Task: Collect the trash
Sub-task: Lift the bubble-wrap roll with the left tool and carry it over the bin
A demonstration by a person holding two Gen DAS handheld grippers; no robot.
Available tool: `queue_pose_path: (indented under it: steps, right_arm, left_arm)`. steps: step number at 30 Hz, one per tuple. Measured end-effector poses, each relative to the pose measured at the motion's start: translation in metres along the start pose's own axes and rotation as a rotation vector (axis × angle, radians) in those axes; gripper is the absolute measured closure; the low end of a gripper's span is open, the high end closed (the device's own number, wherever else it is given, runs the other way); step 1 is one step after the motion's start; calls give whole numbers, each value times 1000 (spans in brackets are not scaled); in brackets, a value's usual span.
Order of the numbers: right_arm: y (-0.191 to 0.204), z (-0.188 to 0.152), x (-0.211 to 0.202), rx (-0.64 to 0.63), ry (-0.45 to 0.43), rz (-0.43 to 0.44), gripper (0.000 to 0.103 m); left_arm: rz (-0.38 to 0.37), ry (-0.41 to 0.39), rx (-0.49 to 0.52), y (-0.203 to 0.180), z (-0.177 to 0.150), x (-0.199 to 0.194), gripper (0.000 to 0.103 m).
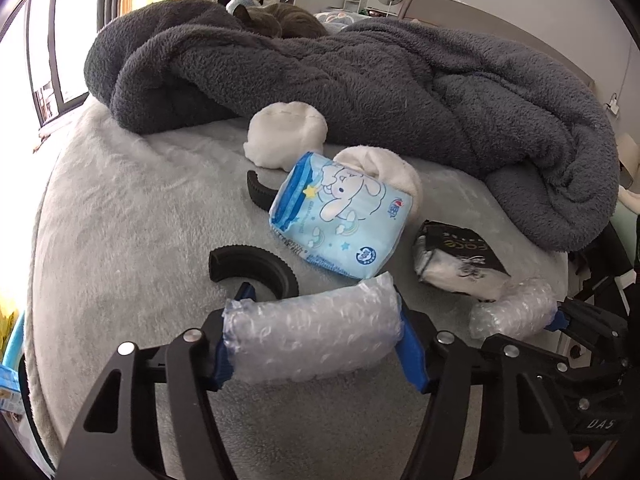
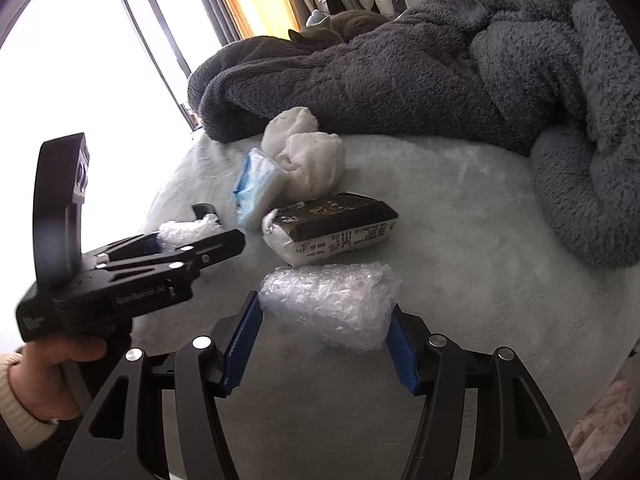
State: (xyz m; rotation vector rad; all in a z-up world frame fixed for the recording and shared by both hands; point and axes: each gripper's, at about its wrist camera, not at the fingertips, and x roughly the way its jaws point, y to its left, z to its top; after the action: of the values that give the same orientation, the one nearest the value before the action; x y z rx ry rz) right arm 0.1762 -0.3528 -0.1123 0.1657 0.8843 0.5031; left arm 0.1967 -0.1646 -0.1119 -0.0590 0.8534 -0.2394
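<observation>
Both grippers work over a bed with a pale grey cover [image 1: 120, 208]. My left gripper [image 1: 320, 304] is shut on a roll of clear bubble wrap [image 1: 312, 336], its blue pads pressing on both ends. From the right wrist view the left gripper [image 2: 188, 240] shows side-on with that wrap [image 2: 180, 230] at its tips. My right gripper [image 2: 324, 308] is shut on a second wad of bubble wrap [image 2: 336, 292] that rests on the cover. The same wad [image 1: 512, 312] shows at the right in the left wrist view.
A blue cartoon tissue pack [image 1: 340, 216], a black-and-white tissue pack [image 1: 456, 264], white balled cloths [image 1: 284, 136] and two black curved pieces [image 1: 256, 268] lie just beyond. A dark grey fleece blanket [image 1: 360, 80] with a cat [image 1: 280, 20] fills the back. A person's hand [image 2: 52, 372] holds the left gripper.
</observation>
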Motion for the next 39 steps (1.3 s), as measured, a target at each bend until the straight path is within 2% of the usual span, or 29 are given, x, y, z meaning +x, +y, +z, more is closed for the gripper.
queue_pose_path:
  steps: [7,13,22,39]
  right_arm:
    - [12,5,-1,0,-1,37,43]
    - [38,12,3,-36,1,76,43]
    - [66,28,10,-58,-20,66,43]
    - [125,57,34,-97,-52,82,43]
  left_arm:
    - [19,-64,34,5,4,-19,36]
    - [24,-103,33,18,7,-32,36]
    - [43,-89,-32,62,6,-44,36]
    - [61,-96,-78,126,-6,-75,36]
